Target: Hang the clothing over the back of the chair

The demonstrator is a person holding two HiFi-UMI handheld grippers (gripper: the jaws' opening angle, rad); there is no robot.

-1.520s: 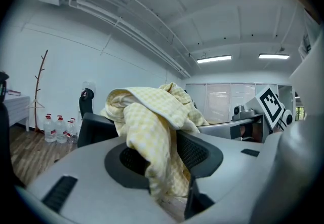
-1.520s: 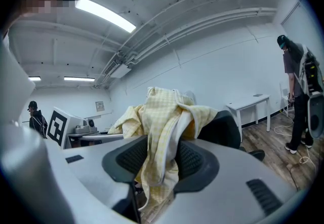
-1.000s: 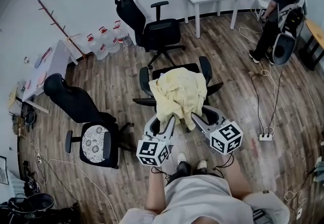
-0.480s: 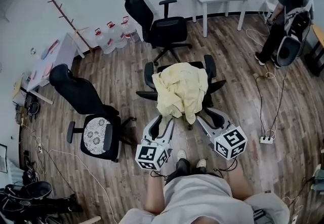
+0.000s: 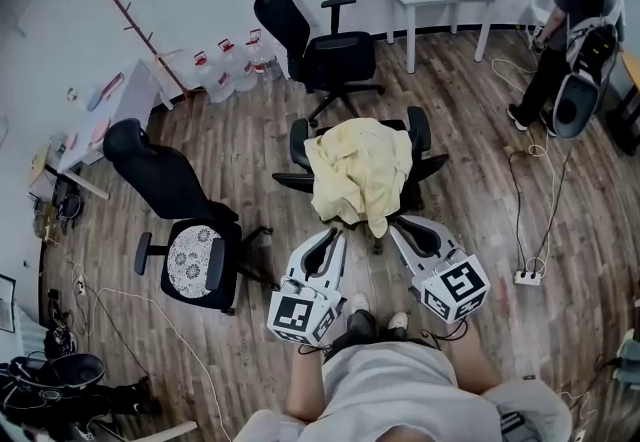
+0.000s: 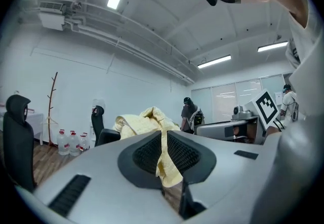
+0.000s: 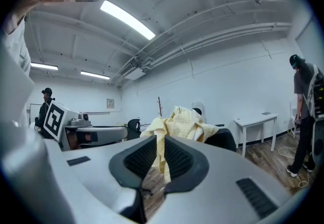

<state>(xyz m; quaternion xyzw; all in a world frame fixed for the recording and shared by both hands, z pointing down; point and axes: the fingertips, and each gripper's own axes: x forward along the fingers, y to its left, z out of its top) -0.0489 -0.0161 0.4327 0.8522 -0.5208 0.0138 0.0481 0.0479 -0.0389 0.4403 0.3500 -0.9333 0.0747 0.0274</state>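
Much of the chair point(image 5: 419, 130) hides under the yellow clothing point(image 5: 360, 170).

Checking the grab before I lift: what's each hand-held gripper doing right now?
Left hand-held gripper: jaws just closed, pinching the yellow garment.
Right hand-held gripper: jaws just closed, pinching the same garment.

Grey left gripper point(image 5: 337, 233) and right gripper point(image 5: 397, 224) bear black-and-white square markers point(image 5: 297, 313); pale shirt point(image 5: 385, 390)

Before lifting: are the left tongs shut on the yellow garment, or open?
Shut on it. The left tongs have just been closing, and the left gripper view shows a fold of the yellow garment pinched between them.
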